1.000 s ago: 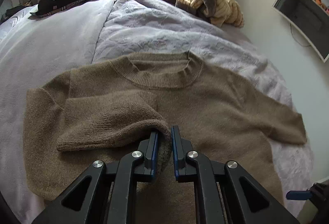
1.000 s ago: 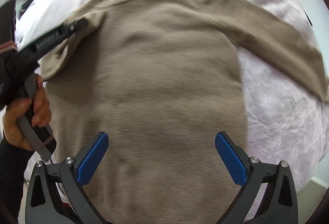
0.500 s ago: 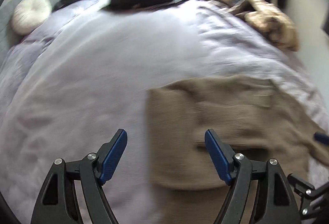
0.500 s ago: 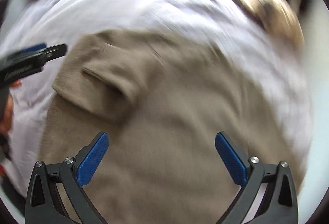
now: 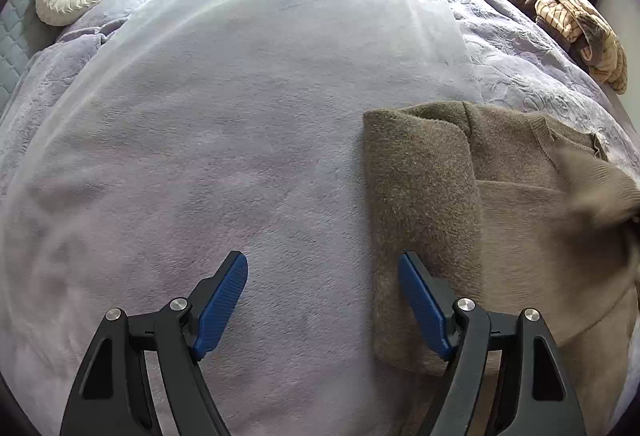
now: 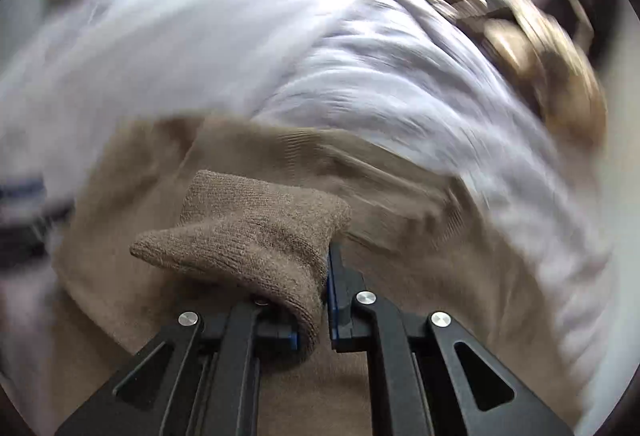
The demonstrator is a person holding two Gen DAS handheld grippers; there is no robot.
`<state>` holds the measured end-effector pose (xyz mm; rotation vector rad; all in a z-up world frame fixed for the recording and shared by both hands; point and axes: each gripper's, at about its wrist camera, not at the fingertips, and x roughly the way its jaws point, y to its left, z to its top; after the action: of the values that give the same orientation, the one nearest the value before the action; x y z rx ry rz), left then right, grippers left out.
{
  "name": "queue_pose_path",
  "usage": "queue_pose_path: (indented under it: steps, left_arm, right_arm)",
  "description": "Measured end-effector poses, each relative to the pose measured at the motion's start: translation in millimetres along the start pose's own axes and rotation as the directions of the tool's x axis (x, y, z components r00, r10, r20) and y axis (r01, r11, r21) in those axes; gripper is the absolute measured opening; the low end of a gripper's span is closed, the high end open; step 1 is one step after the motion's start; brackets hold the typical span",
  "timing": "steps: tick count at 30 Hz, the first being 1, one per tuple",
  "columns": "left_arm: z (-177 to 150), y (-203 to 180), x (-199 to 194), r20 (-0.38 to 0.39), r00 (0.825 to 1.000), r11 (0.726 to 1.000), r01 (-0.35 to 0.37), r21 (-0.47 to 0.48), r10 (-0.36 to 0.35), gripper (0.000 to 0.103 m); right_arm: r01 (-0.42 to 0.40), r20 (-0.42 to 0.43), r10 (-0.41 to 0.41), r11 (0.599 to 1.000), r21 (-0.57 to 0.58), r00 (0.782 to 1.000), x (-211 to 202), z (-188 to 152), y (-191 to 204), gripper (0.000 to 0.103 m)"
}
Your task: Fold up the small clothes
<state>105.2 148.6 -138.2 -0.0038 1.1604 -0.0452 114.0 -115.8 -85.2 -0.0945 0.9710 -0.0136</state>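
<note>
Left wrist view: the left gripper is hanging wide apart with nothing between its pads, over the lilac blanket and just beside the brown sweater, which is lying on the bed at the right with its near side already folded in. The right-hand blue pad is sitting over the folded edge — if the person is lowering it carelessly, it could be snagging the knit and dragging that fold open.

Right wrist view: the right gripper, its jaws having just been closing, is pinching the ribbed sleeve cuff of the sweater, the cuff bunching over the left finger. The picture is blurring heavily. The bite looks to be taking only the cuff's end — a fast swing could be pulling it free, or be tugging the whole body askew on the soft blanket.
</note>
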Motion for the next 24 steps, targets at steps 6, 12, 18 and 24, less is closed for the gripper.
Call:
queue_pose_path:
  steps: [6, 12, 18, 24]
  left_arm:
    - [11.9, -6.3, 11.6, -0.051, 0.997, 0.997, 0.065, -0.034, -0.066, 0.079]
    - [2.8, -30.2, -4.9, -0.010, 1.000, 0.996, 0.001, 0.089, 0.000, 0.079]
    - [-37.9, -48.9, -27.1, 0.010, 0.999, 0.958, -0.053, 0.282, 0.052, 0.079]
    - [-43.6, -75.1, -13.0, -0.001, 0.999, 0.943, -0.049, 0.329, 0.052, 0.079]
  right_arm:
    - [-0.216, 0.020, 0.270, 0.721, 0.658, 0.963, 21.3, -77.7, -129.4, 0.041]
    - [-0.314, 0.134, 0.356, 0.513, 0.799, 0.925, 24.5, -113.8, -163.6, 0.060]
    - [-0.312, 0.141, 0.373, 0.451, 0.836, 0.917, 26.8, -117.6, -176.9, 0.060]
    - [-0.313, 0.133, 0.382, 0.459, 0.832, 0.915, 30.8, -113.2, -176.5, 0.060]
